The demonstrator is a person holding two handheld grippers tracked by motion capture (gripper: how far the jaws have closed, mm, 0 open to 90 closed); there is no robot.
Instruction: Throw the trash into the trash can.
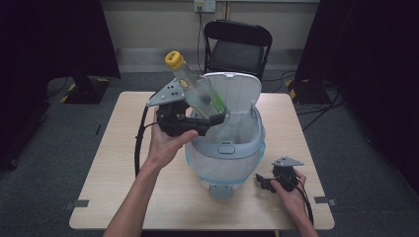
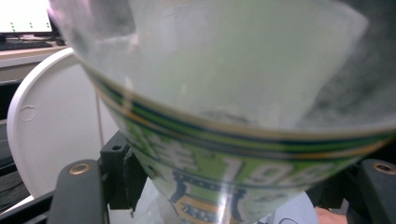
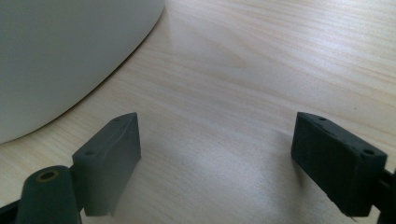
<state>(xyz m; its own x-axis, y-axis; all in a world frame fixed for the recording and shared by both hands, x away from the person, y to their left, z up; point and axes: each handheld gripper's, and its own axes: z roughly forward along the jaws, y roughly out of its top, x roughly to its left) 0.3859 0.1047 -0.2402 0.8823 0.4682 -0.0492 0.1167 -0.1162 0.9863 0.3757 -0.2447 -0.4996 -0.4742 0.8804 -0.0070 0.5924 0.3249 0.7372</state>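
A clear plastic bottle (image 1: 195, 89) with a yellow cap (image 1: 174, 59) and a green label hangs tilted, cap up and to the left, above the mouth of a white and pale blue bin (image 1: 225, 148). My left gripper (image 1: 212, 118) is shut on its lower body. In the left gripper view the bottle (image 2: 233, 116) sits between the two jaws of my left gripper (image 2: 229, 186), label close to the lens. My right gripper (image 1: 264, 182) rests on the table to the right of the bin. Its jaws stand open with nothing between them, as the right gripper view shows for my right gripper (image 3: 233, 154).
The bin's lid (image 1: 237, 91) stands raised at the back, also seen as the lid (image 2: 51, 130) behind the bottle. The bin wall (image 3: 60, 56) curves close to the right gripper's left jaw. A black chair (image 1: 237, 47) stands behind the wooden table (image 1: 118, 163).
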